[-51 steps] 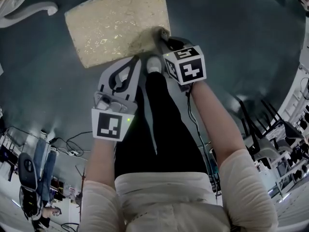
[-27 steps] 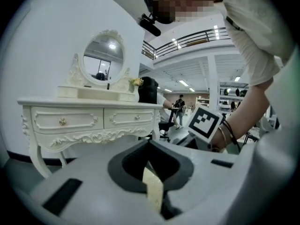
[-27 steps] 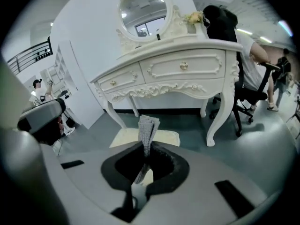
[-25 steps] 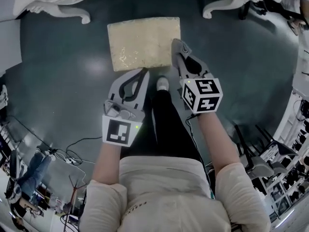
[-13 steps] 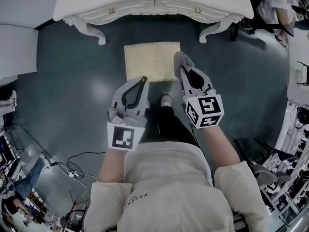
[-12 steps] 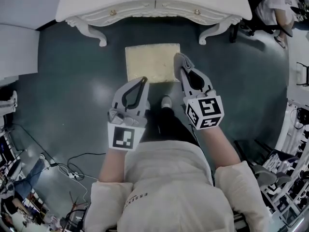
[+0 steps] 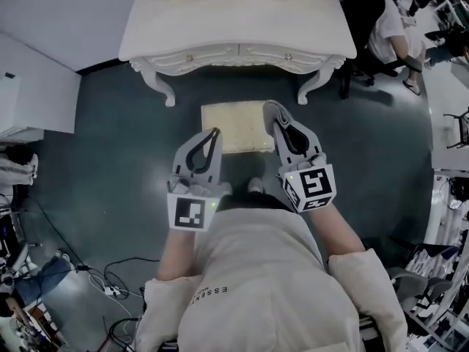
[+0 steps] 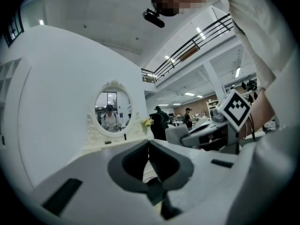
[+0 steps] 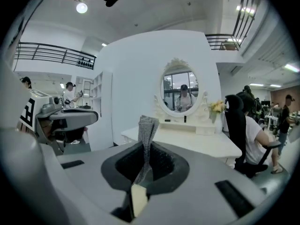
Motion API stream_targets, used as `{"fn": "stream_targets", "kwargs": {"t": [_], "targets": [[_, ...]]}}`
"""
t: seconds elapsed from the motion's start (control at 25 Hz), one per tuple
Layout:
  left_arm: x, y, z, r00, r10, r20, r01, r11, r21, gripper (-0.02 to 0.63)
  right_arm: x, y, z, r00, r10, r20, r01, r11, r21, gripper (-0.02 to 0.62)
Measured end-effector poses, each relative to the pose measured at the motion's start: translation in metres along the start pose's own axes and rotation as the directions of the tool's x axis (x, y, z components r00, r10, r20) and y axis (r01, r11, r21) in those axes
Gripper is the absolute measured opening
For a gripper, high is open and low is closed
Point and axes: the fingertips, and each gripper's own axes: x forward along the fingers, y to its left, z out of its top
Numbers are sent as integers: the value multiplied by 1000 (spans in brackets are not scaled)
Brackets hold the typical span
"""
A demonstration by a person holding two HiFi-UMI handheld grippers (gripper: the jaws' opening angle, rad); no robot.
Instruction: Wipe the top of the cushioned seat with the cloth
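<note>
One cloth (image 9: 148, 128) in right gripper (image 7: 270, 107); left gripper (image 7: 214, 132) closed.

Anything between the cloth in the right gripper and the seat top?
Nothing visible. The grey knitted cloth is pinched in the right gripper, and the top of the beige cushioned seat lies bare below it.

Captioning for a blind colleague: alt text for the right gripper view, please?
The right gripper is shut on a grey cloth that sticks up between its jaws. Beyond stands a white dressing table with an oval mirror; a person sits at right.
</note>
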Motion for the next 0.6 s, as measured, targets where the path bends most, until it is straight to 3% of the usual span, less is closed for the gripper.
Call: {"fn": "stream_targets", "kwargs": {"t": [0.28, 0.6], "targets": [[-12, -11, 36, 997, 18, 69, -12, 996, -88, 2, -37, 2, 41, 995, -5, 105, 12, 998, -69, 28], [-12, -30, 48, 997, 14, 81, -12, 1000, -27, 2, -61, 3, 41, 989, 22, 145, -9, 996, -91, 28]]}}
